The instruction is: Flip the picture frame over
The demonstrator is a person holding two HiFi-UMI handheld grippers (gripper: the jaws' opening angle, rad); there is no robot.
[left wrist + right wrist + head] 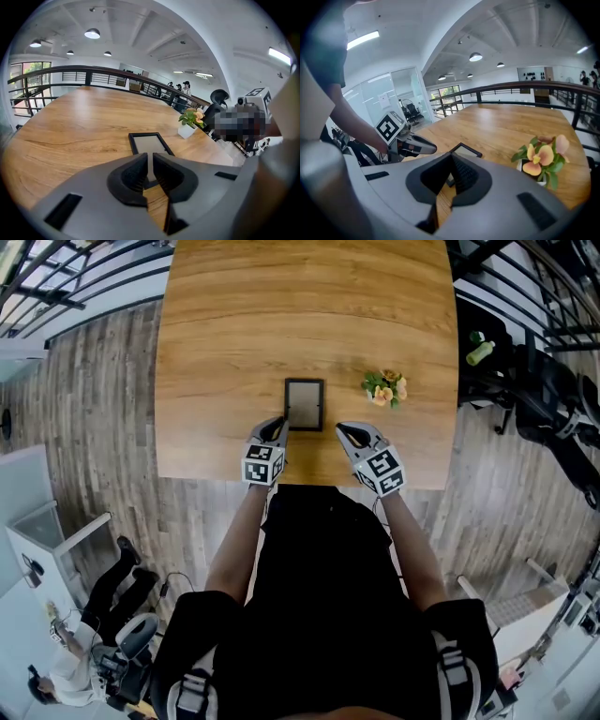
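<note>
Your left gripper has its jaws all but together. Only a thin slit shows between the pads, and nothing sits in it. Its tip is at the near left corner of the picture frame; whether it touches the frame, I cannot tell.

Your right gripper has its jaws closed and empty. It points down at the table just off the frame's near right corner, a little apart from it.

The frame lies flat near the table's front edge, between your two grippers and slightly ahead of them, with a dark border and a pale grey centre facing up. The small pot of orange flowers stands to the frame's right, near it but not touching.
</note>
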